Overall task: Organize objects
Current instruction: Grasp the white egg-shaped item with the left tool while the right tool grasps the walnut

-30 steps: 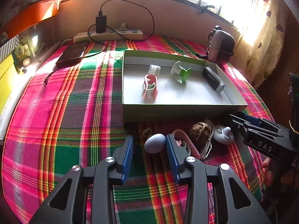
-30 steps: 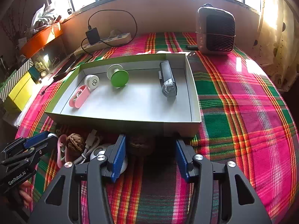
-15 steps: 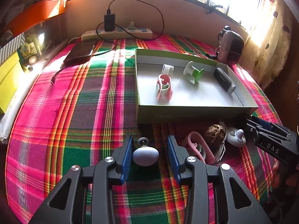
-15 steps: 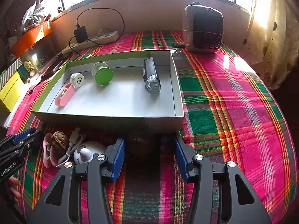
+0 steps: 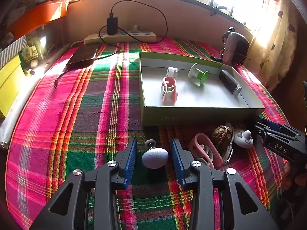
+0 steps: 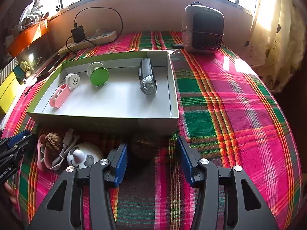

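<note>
My left gripper stands open over the plaid cloth, a pale blue egg-shaped thing lying between its blue pads without being pressed. In the right wrist view my right gripper is open too, a dark brown walnut resting between its fingers in the shadow of the box. The green-sided box holds a pink clip, a white cap, a green spool and a black torch.
In front of the box lie another pink clip, a second walnut, a white cable and a white panda-faced toy. A small heater, a power strip and a dark tablet sit further back.
The left gripper has shifted left and the egg now sits centred and deeper between its fingers. The right view has turned slightly, with the walnut staying between its fingers.
</note>
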A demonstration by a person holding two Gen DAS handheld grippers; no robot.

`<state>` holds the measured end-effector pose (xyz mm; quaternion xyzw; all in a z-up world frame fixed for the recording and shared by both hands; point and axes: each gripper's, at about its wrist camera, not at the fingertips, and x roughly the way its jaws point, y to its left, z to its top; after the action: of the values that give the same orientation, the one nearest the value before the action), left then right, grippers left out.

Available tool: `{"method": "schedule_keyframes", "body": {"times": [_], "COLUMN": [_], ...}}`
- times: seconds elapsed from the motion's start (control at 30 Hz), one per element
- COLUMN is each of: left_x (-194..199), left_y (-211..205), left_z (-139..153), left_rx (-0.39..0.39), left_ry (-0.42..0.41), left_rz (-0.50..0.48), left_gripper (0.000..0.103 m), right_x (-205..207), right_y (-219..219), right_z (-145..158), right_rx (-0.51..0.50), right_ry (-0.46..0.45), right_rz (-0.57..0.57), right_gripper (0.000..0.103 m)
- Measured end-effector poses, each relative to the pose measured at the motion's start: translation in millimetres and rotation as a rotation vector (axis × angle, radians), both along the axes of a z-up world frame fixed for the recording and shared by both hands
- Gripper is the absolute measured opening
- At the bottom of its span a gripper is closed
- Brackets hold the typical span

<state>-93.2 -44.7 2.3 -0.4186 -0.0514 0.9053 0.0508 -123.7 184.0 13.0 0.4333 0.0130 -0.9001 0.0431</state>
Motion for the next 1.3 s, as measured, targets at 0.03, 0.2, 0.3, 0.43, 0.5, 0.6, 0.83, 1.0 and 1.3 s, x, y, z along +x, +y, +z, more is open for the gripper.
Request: {"method": "schedule_keyframes", "body": {"times": [0.03,0.2,0.3,0.43,0.5,0.6,0.83,1.0,1.3], "left_x": [0,0,1,1,1,1,1,1,1], "left_y": [-1,-1,-2,-3,-3,-4,-4,-5,-4], "left_z": [0,0,-1,-1,-1,-1,-1,-1,-1], "left_rx": [0.005,0.006,0.0,-0.002,-0.005,-0.002,-0.004,-0.005,-0.004], "left_ry": [0.0,0.001,0.001,0.002,0.002,0.002,0.002,0.002,0.002], "left_rz": [0.0,0.002,0.01,0.016,0.017,0.017,0.017,0.017,0.017], "left_gripper": [0.035,0.035,0.03,0.026,0.025,0.024,0.024,0.024,0.024], "right_x": [0,0,1,2,2,3,3,3,3], "right_y": [1,0,3,9,9,9,10,10,10], "right_z": [0,0,1,1,1,1,1,1,1], "right_rx": [-0.003,0.005,0.002,-0.008,-0.013,-0.013,-0.025,-0.03,-0.031], "right_ry": [0.0,0.0,0.003,0.006,0.006,0.007,0.007,0.007,0.007], "right_rz": [0.0,0.003,-0.005,-0.021,-0.02,-0.019,-0.019,-0.018,-0.018], "right_gripper": [0.05,0.05,0.041,0.032,0.032,0.032,0.032,0.032,0.032]}}
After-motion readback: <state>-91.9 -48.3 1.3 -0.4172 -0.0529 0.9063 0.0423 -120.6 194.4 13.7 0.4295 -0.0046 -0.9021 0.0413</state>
